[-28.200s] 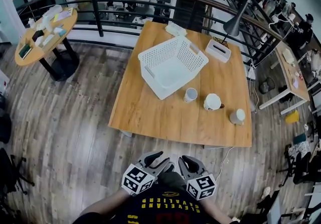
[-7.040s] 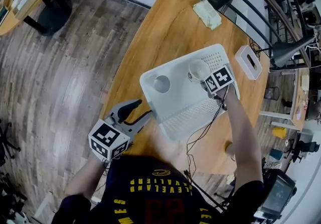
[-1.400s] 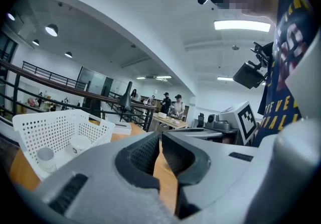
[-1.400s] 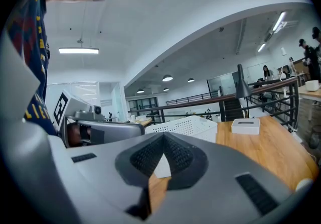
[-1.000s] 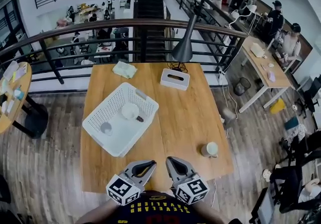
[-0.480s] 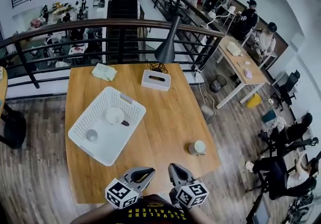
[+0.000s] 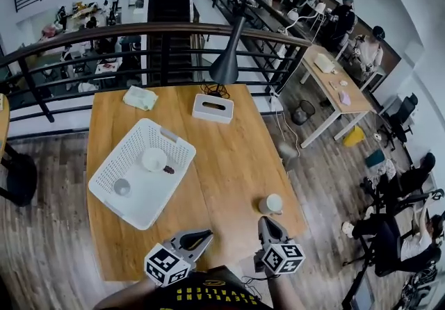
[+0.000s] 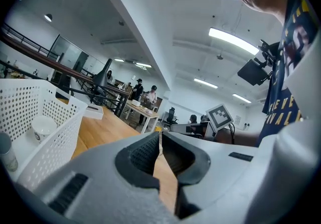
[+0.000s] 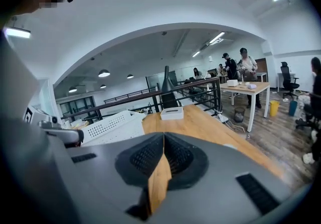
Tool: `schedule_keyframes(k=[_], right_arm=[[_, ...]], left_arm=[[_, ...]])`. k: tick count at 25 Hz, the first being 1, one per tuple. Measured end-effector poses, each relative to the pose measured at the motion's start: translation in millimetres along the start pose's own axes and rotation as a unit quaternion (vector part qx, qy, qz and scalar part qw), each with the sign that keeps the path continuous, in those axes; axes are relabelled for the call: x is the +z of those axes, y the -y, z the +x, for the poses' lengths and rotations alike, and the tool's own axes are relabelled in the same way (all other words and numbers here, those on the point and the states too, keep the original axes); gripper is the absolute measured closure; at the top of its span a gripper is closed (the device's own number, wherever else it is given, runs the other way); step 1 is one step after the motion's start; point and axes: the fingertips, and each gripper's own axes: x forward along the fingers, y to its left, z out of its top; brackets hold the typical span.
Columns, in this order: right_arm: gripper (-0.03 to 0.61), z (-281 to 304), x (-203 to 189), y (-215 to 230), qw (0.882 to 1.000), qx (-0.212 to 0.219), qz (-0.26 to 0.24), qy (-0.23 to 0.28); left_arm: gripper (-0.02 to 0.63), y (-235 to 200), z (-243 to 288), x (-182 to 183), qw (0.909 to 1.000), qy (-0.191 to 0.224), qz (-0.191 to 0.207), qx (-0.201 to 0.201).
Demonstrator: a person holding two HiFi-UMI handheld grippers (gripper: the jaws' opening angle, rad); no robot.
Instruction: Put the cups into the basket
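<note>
A white perforated basket point(image 7: 104, 166) stands on the left half of the wooden table point(image 7: 229, 156). In it are a white cup point(image 7: 154, 159) and a small grey cup point(image 7: 122, 187). A third, beige cup point(image 7: 270, 204) stands alone near the table's front right corner. My right gripper point(image 7: 265, 221) is shut and empty, just in front of that cup and not touching it. My left gripper point(image 7: 207, 235) is shut and empty at the front edge, right of the basket. In the left gripper view, the basket point(image 8: 60, 132) with the white cup point(image 8: 42, 127) is at the left.
A white tissue box point(image 7: 213, 108) and a pale folded cloth point(image 7: 140, 98) lie at the table's far edge. A grey lamp point(image 7: 228, 58) stands behind them before a black railing point(image 7: 83, 34). Other tables and several people are at the far right.
My right gripper has swung right and forward, close up to the beige cup. The left gripper has hardly shifted. Both stay shut.
</note>
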Motion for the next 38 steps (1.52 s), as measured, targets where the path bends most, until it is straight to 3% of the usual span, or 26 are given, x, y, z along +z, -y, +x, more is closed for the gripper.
schedule_keyframes(k=[9,15,18,21,28,38], right_arm=[[0.561,11.0,-4.9,100.6,0.998,-0.006,-0.032,-0.051],[0.485,17.4,-28.8,158.1,0.994,0.004,-0.063,-0.085],[0.46,16.4,-46.4,179.8,0.991,0.018,-0.064,-0.114],[0.423,17.5,-55.8,195.1,0.987,0.041,-0.073,-0.139],[0.41,40.2,-57.6,218.9,0.973,0.082,-0.139,-0.164],[0.391,40.4,-115.9,223.5,0.945,0.12,-0.178,-0.247]], left_arm=[[0.601,13.4,57.6,1.4,0.9995,-0.004,0.009,0.03],[0.595,24.1,97.1,-12.7,0.9985,-0.017,0.006,0.053],[0.548,32.0,115.6,-16.9,0.9971,-0.022,-0.001,0.073],[0.501,40.6,133.1,-18.1,0.9961,-0.024,-0.008,0.085],[0.497,41.9,167.7,-13.9,0.995,-0.021,-0.002,0.097],[0.497,44.6,169.5,-31.8,0.991,-0.035,-0.033,0.125]])
